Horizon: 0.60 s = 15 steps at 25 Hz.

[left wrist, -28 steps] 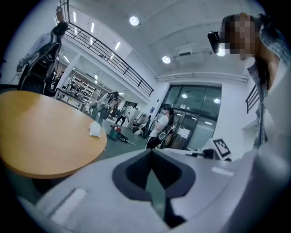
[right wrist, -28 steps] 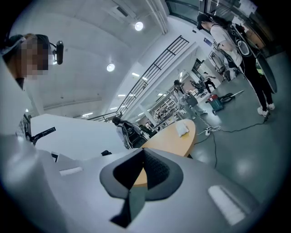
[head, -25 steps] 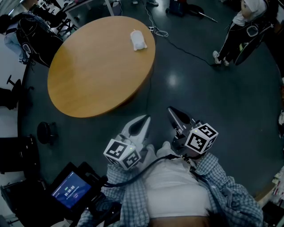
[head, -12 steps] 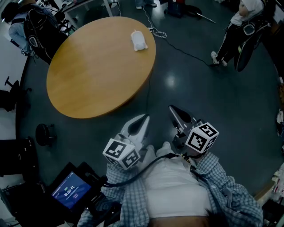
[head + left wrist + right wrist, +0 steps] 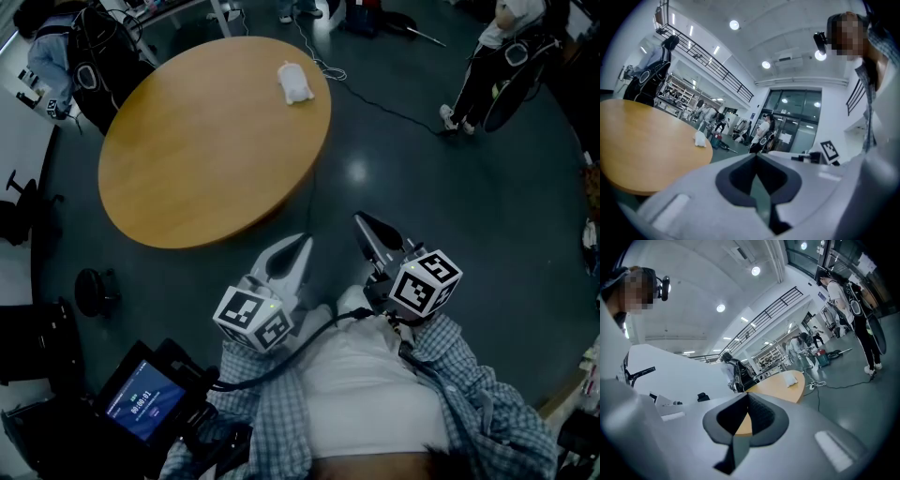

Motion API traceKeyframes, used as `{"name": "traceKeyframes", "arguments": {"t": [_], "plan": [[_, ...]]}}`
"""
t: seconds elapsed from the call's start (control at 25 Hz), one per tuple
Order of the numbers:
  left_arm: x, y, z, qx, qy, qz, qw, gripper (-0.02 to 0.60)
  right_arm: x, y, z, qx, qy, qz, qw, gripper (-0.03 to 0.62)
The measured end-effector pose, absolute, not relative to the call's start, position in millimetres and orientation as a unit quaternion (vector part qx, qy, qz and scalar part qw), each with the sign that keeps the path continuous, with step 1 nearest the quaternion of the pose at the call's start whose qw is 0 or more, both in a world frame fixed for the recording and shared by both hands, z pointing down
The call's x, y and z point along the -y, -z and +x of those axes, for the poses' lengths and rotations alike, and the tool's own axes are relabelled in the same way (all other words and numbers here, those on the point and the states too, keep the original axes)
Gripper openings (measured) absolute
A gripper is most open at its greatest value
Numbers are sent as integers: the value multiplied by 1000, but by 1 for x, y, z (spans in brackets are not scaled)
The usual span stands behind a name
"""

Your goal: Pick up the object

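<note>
Round tan wooden surface (image 5: 187,159) sits at 11 o'clock, w/ small white soft bundle (image 5: 295,82) on its 1 o'clock rim, untouched. L hand-held gripper (image 5: 300,246) & R hand-held gripper (image 5: 362,221): both shut, empty, barely shifted since 1 s ago. Reach prob. not begun.

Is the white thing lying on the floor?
No, the white object lies on the round wooden table, near its far edge.

The left gripper (image 5: 300,246) and right gripper (image 5: 363,223) are held side by side, apart, tips pointing forward. The left jaws are pressed together with nothing between them (tips meeting); the right jaws are likewise closed and empty.
</note>
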<state>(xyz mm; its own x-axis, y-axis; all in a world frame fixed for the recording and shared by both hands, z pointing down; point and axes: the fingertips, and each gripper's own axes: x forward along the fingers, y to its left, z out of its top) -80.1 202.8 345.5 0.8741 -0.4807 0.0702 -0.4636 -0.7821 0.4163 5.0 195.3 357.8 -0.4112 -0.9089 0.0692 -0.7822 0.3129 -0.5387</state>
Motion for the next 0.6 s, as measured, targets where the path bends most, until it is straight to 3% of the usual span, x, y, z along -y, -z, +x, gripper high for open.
{"name": "traceKeyframes", "arguments": {"t": [0.6], "plan": [[-160,-342,-102,294,30,936,192,3,-137,-355,-1,-826,220,-506,118,6]]}}
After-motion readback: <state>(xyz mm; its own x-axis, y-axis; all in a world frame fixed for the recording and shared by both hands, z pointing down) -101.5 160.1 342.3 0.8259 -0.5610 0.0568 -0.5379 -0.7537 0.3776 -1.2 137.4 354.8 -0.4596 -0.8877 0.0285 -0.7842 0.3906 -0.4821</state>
